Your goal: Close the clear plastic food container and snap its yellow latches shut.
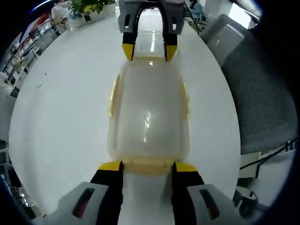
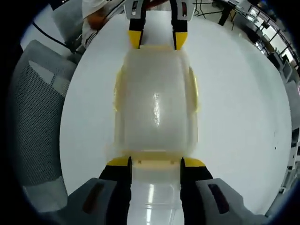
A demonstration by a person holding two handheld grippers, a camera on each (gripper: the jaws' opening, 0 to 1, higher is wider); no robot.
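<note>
A: Our left gripper (image 1: 147, 166) has its jaws spread, one on each side of the near end latch (image 1: 147, 165) of the food container (image 1: 148, 117).

B: Our right gripper (image 2: 155, 162) does likewise at the opposite end, its jaws apart too. The container lies lid down-closed on the white desk (image 1: 61, 112), and a grey chair (image 1: 262, 98) stands at three o'clock in the left gripper view.

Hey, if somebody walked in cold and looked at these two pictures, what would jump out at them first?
The clear container with its lid on, lying in the middle of the white table, catches the eye first. Next, the two grippers facing each other across it: the left gripper at one short end and the right gripper at the opposite one, yellow-tipped fingers at the end latches.
</note>
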